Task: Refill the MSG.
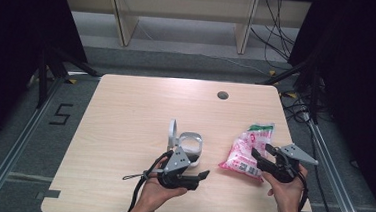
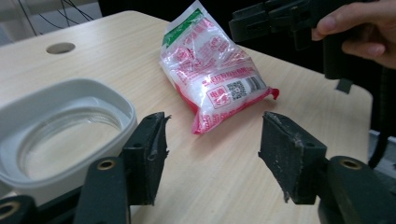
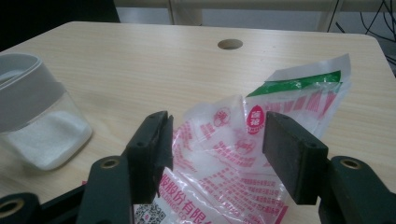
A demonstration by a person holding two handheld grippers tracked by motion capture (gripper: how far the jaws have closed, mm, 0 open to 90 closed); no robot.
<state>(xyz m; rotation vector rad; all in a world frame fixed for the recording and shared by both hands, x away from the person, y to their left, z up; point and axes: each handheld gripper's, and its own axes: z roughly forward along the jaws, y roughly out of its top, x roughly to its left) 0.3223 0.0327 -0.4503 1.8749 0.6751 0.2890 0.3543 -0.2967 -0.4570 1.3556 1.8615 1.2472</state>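
A red-and-white plastic bag (image 1: 245, 152) with a green top lies on the table's right side. Left of it stands a clear container (image 1: 190, 145) with a white rim, its hinged lid (image 1: 173, 132) raised. White granules fill its lower part (image 3: 42, 135). My left gripper (image 1: 200, 178) lies low beside the container's near side, pointing right toward the bag (image 2: 210, 70). Its jaws (image 2: 212, 140) stand open with nothing between them. My right gripper (image 1: 263, 152) hovers at the bag's near right edge. It is open, and the bag (image 3: 224, 154) bulges up between and below its jaws (image 3: 217, 144).
The pale wooden table (image 1: 126, 106) has a round cable hole (image 1: 222, 95) near its far edge. Black frame legs and cables stand on the floor beyond and to both sides. The right hand and its gripper (image 2: 261, 21) reach over the bag's far end in the left gripper view.
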